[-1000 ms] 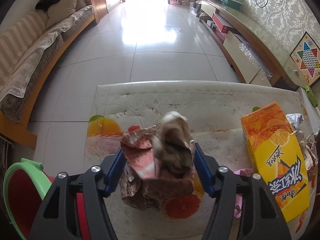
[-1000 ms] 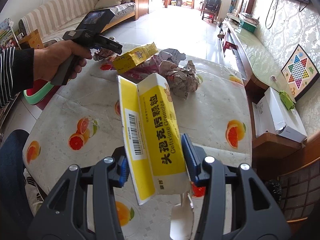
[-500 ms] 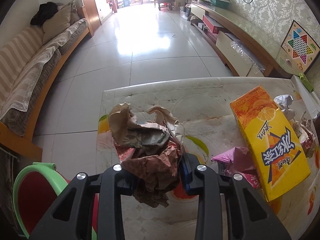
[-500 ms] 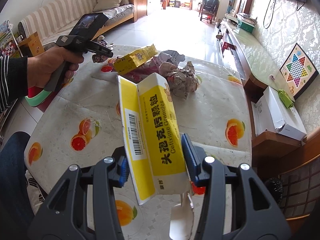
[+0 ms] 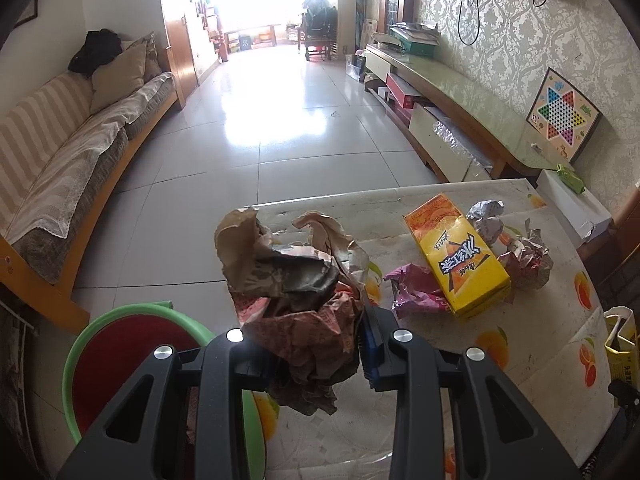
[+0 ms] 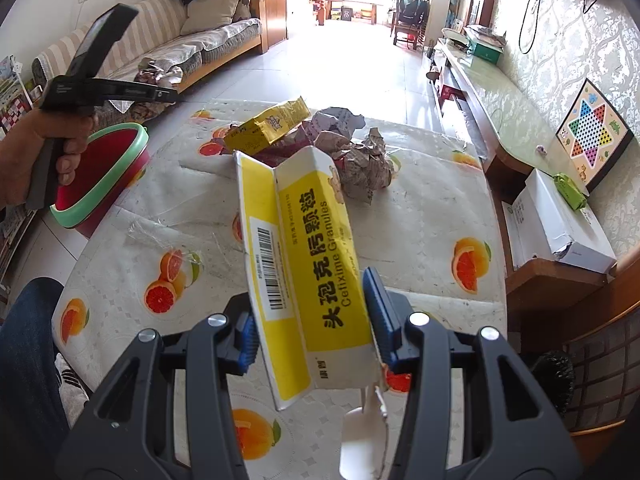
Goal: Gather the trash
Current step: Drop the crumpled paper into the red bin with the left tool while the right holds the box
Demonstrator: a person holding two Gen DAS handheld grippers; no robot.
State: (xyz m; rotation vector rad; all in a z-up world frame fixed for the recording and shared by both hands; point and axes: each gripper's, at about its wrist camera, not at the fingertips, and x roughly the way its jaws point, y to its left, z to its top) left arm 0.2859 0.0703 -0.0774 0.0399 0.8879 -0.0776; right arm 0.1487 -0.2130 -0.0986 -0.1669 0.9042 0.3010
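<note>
two hand-held grippers, each clamped on trash. left hand-held gripper pinches a crumpled brown paper wad, with the round green-rimmed red bin at its lower left. right hand-held gripper grips a rectangular yellow-white cardboard carton above the lace-patterned bench.

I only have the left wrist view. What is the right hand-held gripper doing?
Observer: The right hand-held gripper is shut on a yellow-and-white cardboard medicine box, barcode facing the camera.
Operator: Any trash I cannot see?
Observer: A clear plastic film lies flat on the fruit-print table, toward the green-rimmed red basin.
Operator: Is my crumpled brown paper wad over that basin?
Observer: Seen from there, the wad in the left hand-held gripper shows past the basin's far rim; depth is unclear.
</note>
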